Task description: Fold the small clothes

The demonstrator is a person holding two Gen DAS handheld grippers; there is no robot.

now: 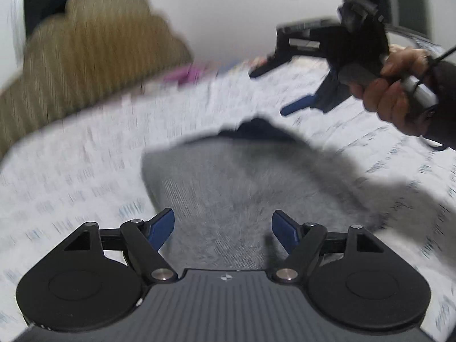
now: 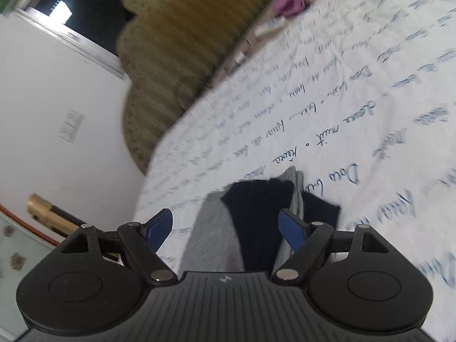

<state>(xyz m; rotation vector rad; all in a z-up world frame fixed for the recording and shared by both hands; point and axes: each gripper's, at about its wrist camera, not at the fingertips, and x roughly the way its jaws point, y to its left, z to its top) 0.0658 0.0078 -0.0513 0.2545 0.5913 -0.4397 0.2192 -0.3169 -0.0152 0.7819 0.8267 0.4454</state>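
Observation:
A grey fuzzy garment lies on the bed, with a dark navy piece at its far edge. My left gripper stands open just over the grey cloth, and nothing is pinched between its blue fingers. At the upper right a hand holds my right gripper above the sheet beyond the garment, its fingers spread. In the right wrist view my right gripper is open above the grey cloth and the navy piece, gripping neither. Both views are blurred.
The white bed sheet with blue handwriting print spreads all around the garment. A tan ribbed headboard stands at the bed's far edge. A purple cloth lies near it. A white wall rises behind.

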